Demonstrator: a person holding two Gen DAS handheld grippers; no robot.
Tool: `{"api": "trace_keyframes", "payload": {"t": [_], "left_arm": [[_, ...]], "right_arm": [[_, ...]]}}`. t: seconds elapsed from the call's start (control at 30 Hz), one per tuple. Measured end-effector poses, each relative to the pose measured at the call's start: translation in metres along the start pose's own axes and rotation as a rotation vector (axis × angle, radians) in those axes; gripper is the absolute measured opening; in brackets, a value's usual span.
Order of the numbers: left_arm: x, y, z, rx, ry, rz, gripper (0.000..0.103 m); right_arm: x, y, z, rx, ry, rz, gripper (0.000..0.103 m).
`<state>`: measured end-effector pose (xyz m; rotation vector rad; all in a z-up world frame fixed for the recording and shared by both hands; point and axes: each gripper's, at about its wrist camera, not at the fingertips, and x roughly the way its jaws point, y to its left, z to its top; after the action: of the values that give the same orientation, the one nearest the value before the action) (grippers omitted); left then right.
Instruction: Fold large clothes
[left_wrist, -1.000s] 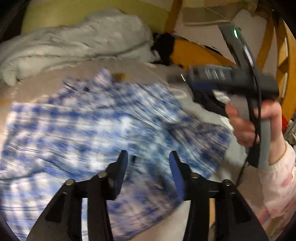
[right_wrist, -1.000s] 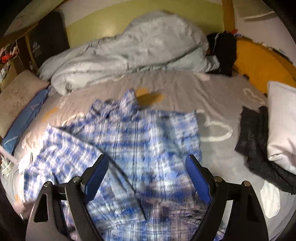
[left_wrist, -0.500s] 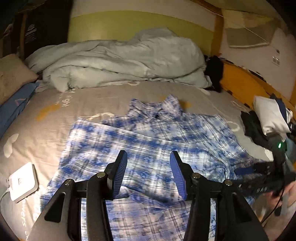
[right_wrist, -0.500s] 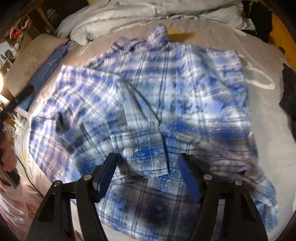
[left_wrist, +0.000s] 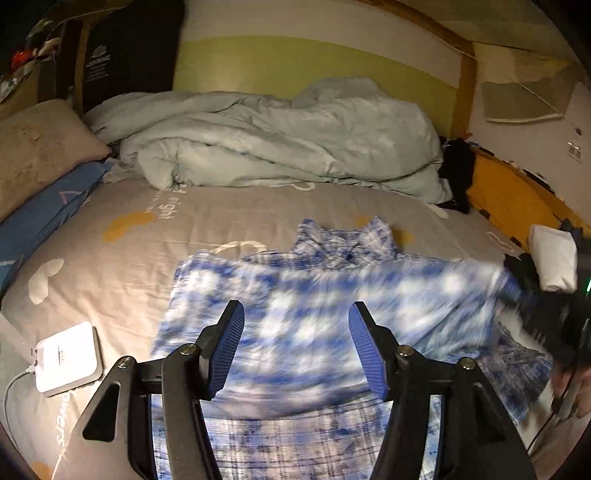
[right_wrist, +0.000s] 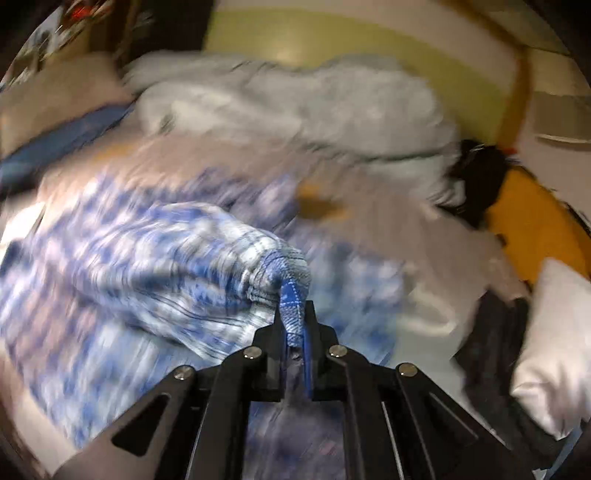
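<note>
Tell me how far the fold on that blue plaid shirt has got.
Done: the plaid shirt lies spread on the bed, collar toward the duvet. In hand: the right gripper has just closed on a bunched edge of the shirt and holds it up off the bed. The left gripper hangs open above the cloth, its jaws just widening. Left: every fold; none looks finished.

A bed fills the room, its grey sheet (left_wrist: 229, 206) printed with pale and orange shapes, and a rumpled pale quilt (left_wrist: 280, 144) is heaped along the far side at twelve o'clock against a yellow-green wall panel (left_wrist: 295, 62). At nine to ten o'clock lie a beige pillow (left_wrist: 37, 147) and a blue cushion (left_wrist: 48, 210) just beside it, with a white box on a cable (left_wrist: 68, 358) on the sheet at eight o'clock. An orange wooden frame (left_wrist: 513, 192) curves along the three o'clock side, a white folded pillow (left_wrist: 554, 262) near it, under dim warm light
</note>
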<state>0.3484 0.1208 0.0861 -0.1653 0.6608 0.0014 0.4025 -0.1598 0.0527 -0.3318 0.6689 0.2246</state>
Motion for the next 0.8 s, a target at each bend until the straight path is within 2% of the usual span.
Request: {"api": "trace_keyframes", "payload": {"t": [0.1, 0.13, 0.2, 0.23, 0.3, 0.37, 0.53, 0.57, 0.67, 0.77, 0.8], "left_arm": [[0.012, 0.010, -0.001, -0.023, 0.033, 0.026, 0.058], [0.015, 0.012, -0.003, -0.028, 0.043, 0.036, 0.058], [0.025, 0.016, -0.006, -0.024, 0.070, 0.073, 0.058], [0.030, 0.017, -0.008, -0.017, 0.084, 0.094, 0.058], [0.044, 0.020, -0.014, 0.003, 0.134, 0.153, 0.058], [0.057, 0.025, -0.019, -0.003, 0.170, 0.175, 0.058], [0.079, 0.044, -0.026, -0.066, 0.224, 0.214, 0.058], [0.081, 0.047, -0.027, -0.077, 0.231, 0.216, 0.058], [0.085, 0.054, -0.028, -0.099, 0.246, 0.237, 0.058], [0.088, 0.064, -0.028, -0.096, 0.226, 0.285, 0.059], [0.091, 0.068, -0.027, -0.087, 0.216, 0.301, 0.064]], "right_arm": [[-0.004, -0.012, 0.028, 0.047, -0.074, -0.071, 0.006], [0.001, -0.016, 0.035, 0.067, -0.068, -0.066, 0.006], [0.023, -0.022, 0.042, 0.102, -0.001, -0.027, 0.006], [0.043, -0.024, 0.041, 0.113, 0.074, -0.005, 0.006], [0.077, -0.028, 0.029, 0.154, 0.190, 0.000, 0.006], [0.092, -0.034, 0.016, 0.188, 0.250, 0.010, 0.006], [0.092, -0.055, 0.013, 0.249, 0.242, 0.018, 0.009], [0.090, -0.059, 0.013, 0.270, 0.238, 0.024, 0.012], [0.088, -0.067, 0.012, 0.282, 0.224, 0.014, 0.042], [0.084, -0.067, 0.007, 0.276, 0.236, 0.063, 0.042], [0.085, -0.067, 0.005, 0.286, 0.242, 0.086, 0.045]]}}
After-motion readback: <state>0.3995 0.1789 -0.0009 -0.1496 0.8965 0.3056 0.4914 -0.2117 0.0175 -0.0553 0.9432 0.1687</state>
